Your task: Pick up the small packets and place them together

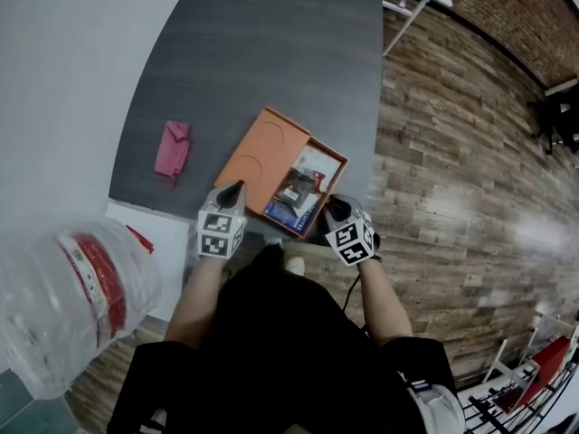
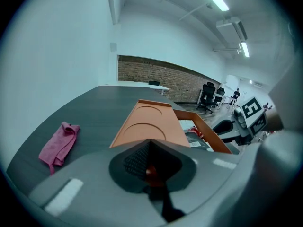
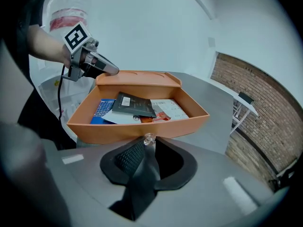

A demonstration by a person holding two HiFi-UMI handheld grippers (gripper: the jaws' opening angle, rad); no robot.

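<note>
An orange box [image 1: 328,149] sits at the near edge of the dark grey table [image 1: 253,52], with its lid [image 1: 262,156] lying flat along its left side. Several packets lie in it: a black one [image 3: 135,105] on top, a blue one [image 3: 101,109] and a white printed one [image 3: 171,109]. My left gripper [image 1: 232,191] is at the lid's near edge, its jaws together with a small red thing [image 2: 150,170] between the pads. My right gripper [image 1: 332,205] is at the box's near right corner, its jaws together with a small clear bit [image 3: 149,138] at the tips.
A pink cloth [image 1: 172,149] lies on the table left of the lid. A large clear water bottle [image 1: 77,297] stands low at the left beside the person. The table's right edge drops to a wooden floor [image 1: 452,152]. A white wall runs along the table's left side.
</note>
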